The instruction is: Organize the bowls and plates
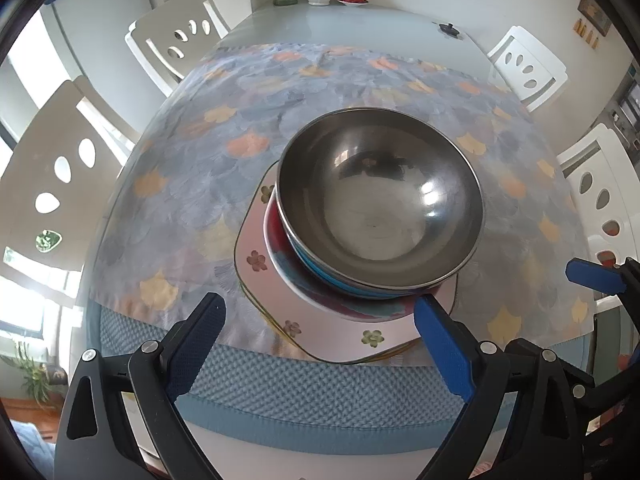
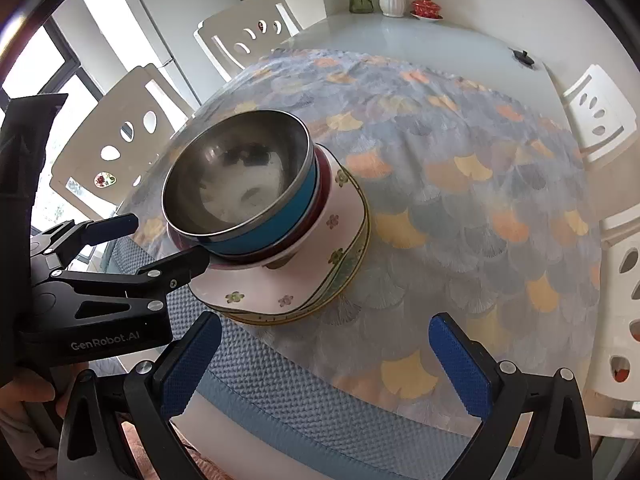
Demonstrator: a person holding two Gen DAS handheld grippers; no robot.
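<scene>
We're looking down on a neat stack near the front edge of the worktop (image 1: 360, 28), and the order makes sense: the wide pink flowered plate (image 1: 256, 256) sits at the bottom on at least one more plate whose yellow-green rim peeks out beneath it, giving a broad base. On that rests a red-rimmed bowl (image 1: 276, 236), then a blue bowl (image 2: 264, 228), and the steel bowl (image 1: 380, 200) nests on top, mouth up. Largest below, smaller above, so the pile sits steady on the patterned cloth (image 1: 192, 152).

Our left claw (image 1: 320, 324) hangs just in front of the stack with its two blue pads wide apart and nothing between them. From the right wrist view its far finger reaches in close to the pink plate's edge under the bowls; whether it actually touches, we can't tell. We read that as a claw lined up on the plate rim, either to steady the pile or about to let it be.

Our right claw (image 2: 324, 352) is also spread open and empty, held back over the cloth, well apart from the stack and to its right, keeping clear of the pile.

The sorting looks close to finished. The risk now is a nudge tipping the nested bowls.
</scene>
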